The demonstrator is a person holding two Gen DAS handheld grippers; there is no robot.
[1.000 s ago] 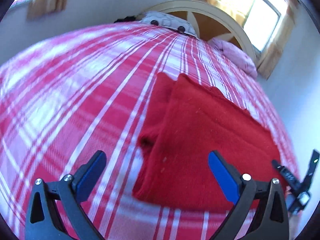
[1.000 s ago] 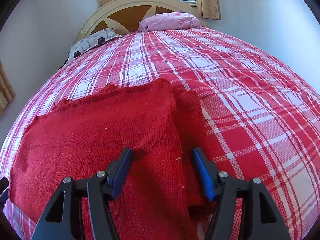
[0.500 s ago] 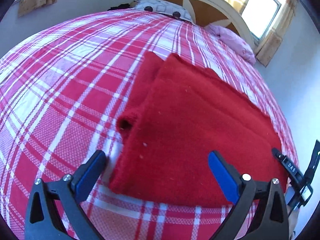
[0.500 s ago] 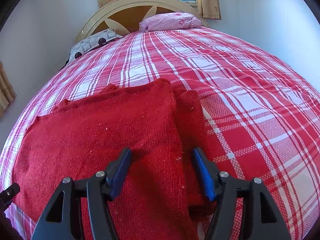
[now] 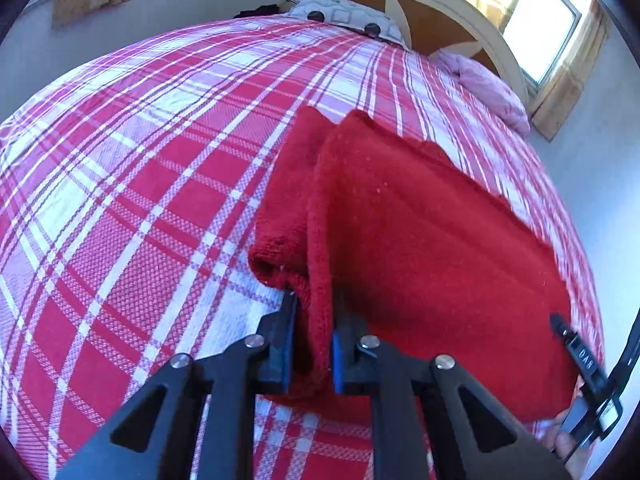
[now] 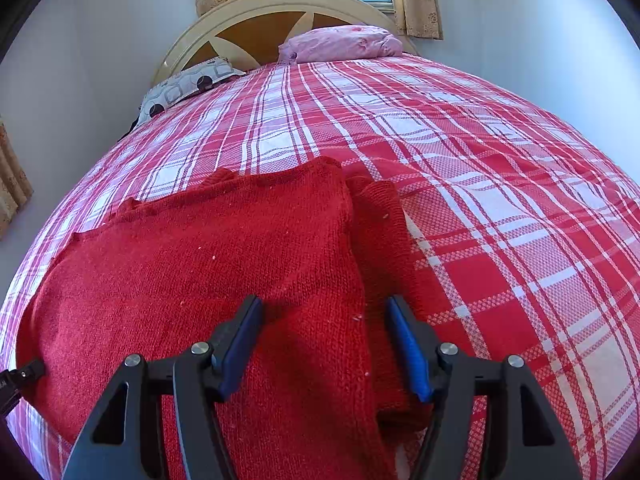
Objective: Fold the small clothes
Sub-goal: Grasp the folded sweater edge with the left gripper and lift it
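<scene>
A red knit sweater (image 5: 432, 248) lies folded on the plaid bed, with a sleeve tucked along each side. My left gripper (image 5: 312, 340) is at its near left corner. Its jaws are closing and the blue pads (image 5: 285, 344) press on the doubled side edge. In the right wrist view the sweater (image 6: 208, 256) fills the near half. My right gripper (image 6: 324, 340) is at the near right corner, jaws half wide, with a thick bunch of body and sleeve filling the gap between the pads. Part of the right gripper (image 5: 580, 356) shows at the left wrist view's right edge.
The red and white plaid bedspread (image 6: 500, 200) covers the whole bed. A patterned pillow (image 6: 184, 84) and a pink pillow (image 6: 340, 42) lie by the cream headboard (image 6: 256, 12). A curtained window is behind it, and walls stand close on both sides.
My left gripper slid in over the sweater's near left corner and went from wide open to pinching its edge. The right gripper and the cloth under it stayed put.
</scene>
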